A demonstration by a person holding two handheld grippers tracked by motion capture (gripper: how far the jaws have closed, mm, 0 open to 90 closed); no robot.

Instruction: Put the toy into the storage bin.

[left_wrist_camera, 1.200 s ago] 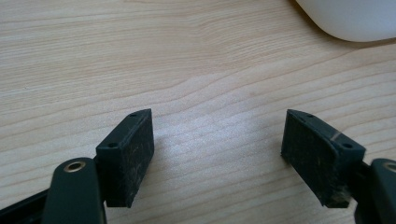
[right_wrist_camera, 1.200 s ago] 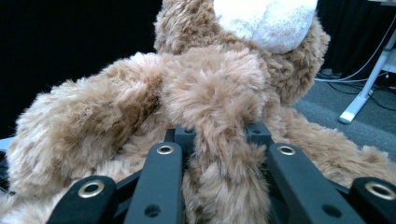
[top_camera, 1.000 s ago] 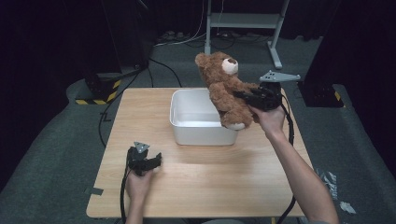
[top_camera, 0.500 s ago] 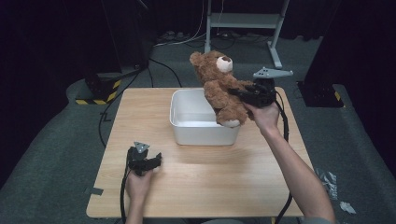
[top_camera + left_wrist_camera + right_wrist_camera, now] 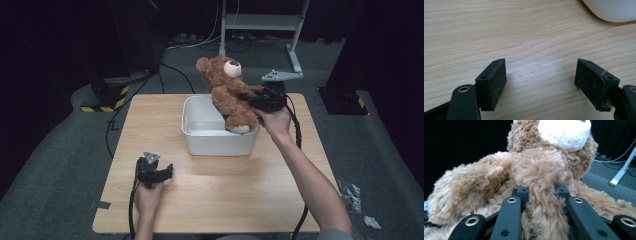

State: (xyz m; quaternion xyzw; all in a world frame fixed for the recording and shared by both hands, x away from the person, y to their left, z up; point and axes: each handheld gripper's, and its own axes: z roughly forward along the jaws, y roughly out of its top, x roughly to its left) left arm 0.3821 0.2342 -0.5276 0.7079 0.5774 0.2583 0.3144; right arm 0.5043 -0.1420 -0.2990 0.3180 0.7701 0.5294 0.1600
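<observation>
A brown teddy bear (image 5: 227, 92) with a white muzzle hangs over the right part of a white plastic tub (image 5: 200, 135), its feet at the tub's rim. My right gripper (image 5: 247, 97) is shut on the teddy bear's arm; in the right gripper view the fur (image 5: 541, 202) is pinched between the two black jaws of that gripper (image 5: 540, 192). My left gripper (image 5: 167, 172) rests on the wooden table (image 5: 225, 195) near its front left, in front of the tub. In the left gripper view its pads (image 5: 496, 80) stand wide apart over bare wood, the gripper (image 5: 541, 80) open.
The tub's rounded corner (image 5: 609, 11) lies ahead of the left gripper. Cables (image 5: 120, 115) run on the grey floor left of the table. A black and yellow striped base (image 5: 102, 102) and a metal stand (image 5: 260, 22) sit behind it. Crumpled scraps (image 5: 352, 195) lie on the floor at right.
The right hand has carried the teddy bear a little to the left, further over the tub. The left hand and its gripper have stayed where they were.
</observation>
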